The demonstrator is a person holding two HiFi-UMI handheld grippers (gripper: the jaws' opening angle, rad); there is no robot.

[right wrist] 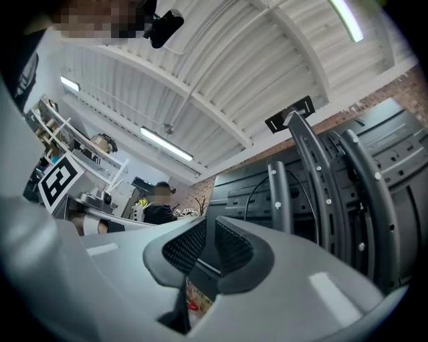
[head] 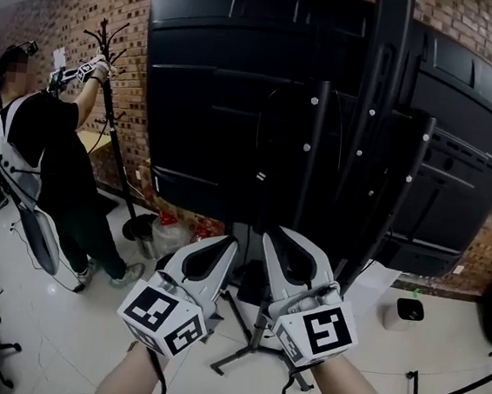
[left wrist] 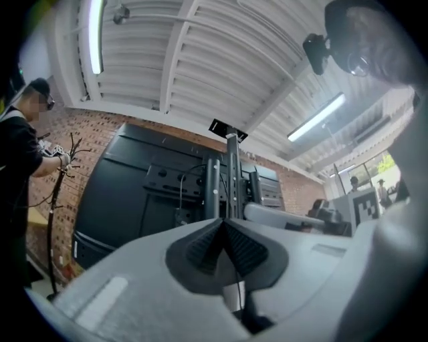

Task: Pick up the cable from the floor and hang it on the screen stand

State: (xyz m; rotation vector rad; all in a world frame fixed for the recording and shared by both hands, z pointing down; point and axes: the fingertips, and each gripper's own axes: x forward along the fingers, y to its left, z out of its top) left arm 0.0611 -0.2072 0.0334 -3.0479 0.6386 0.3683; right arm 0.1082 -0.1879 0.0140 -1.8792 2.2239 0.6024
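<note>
Brick wall (head: 74, 7) and white tiled floor (head: 66, 330) are noted. A thin black cable (head: 261, 141) is seen looped across the screen stand (head: 311, 155) uprights, off the floor. It is judged light, limp and prone to slipping, and is best pinched mid-length. The left gripper (head: 226, 244) is pressed together, possibly on a dark strand; the right gripper (head: 277, 234) is held barely apart, empty.

A lab: brick wall (head: 478, 28), big screens (head: 223, 84) on stands (head: 311, 155).
</note>
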